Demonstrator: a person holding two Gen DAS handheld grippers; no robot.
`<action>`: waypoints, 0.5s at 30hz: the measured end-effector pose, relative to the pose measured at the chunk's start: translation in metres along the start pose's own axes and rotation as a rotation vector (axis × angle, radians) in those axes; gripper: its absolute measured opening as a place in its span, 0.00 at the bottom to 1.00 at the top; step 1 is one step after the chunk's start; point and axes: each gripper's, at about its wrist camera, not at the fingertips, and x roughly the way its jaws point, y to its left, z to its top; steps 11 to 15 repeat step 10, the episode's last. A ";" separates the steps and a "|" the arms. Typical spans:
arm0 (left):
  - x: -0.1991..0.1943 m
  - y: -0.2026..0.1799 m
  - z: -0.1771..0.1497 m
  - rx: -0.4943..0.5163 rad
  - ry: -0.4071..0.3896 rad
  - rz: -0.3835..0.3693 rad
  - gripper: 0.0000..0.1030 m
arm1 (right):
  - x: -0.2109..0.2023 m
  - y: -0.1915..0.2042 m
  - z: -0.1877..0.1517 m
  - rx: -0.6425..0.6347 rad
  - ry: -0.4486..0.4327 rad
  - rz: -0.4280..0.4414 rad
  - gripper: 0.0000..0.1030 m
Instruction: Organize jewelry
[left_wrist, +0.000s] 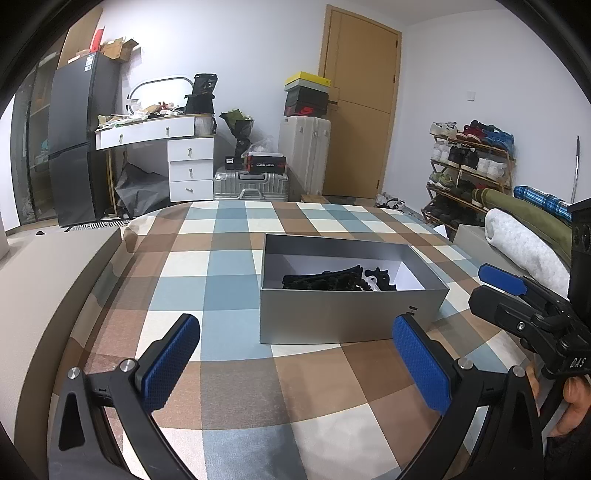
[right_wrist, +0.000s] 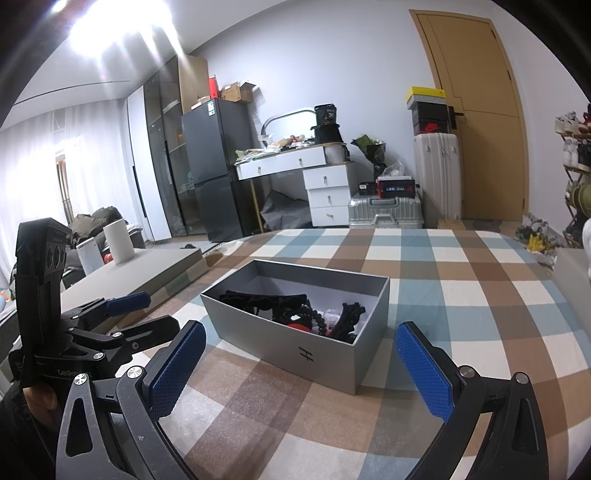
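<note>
Left wrist view: the left gripper (left_wrist: 295, 369) hangs just short of the grey box (left_wrist: 351, 317), its blue pads (left_wrist: 170, 363) spread wide apart with nothing between them. The box stands open on the checked cloth (left_wrist: 229, 369), and a heap of dark jewelry (left_wrist: 340, 280) lies on its white floor, towards the box's right end. Right of the box, the right gripper (left_wrist: 517, 295) juts in from the edge, held by a hand (left_wrist: 574, 406); how far apart its jaws stand cannot be told here.

Right wrist view: the right gripper (right_wrist: 299, 373) sits near the box's (right_wrist: 280, 347) marked corner, jaws wide and holding nothing. Inside the box, black beads and bands of jewelry (right_wrist: 295, 314) lie tangled with something red. Left of the box, the left gripper (right_wrist: 122, 321) shows side-on, empty.
</note>
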 end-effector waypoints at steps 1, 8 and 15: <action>0.000 0.000 0.000 0.000 0.002 0.002 0.99 | 0.000 0.000 0.000 0.000 0.001 0.000 1.00; -0.003 0.001 0.000 -0.006 -0.013 0.011 0.99 | 0.000 0.000 0.000 0.000 0.001 0.000 1.00; -0.003 0.000 0.000 -0.003 -0.014 0.012 0.99 | 0.000 0.000 0.000 0.001 0.002 0.000 1.00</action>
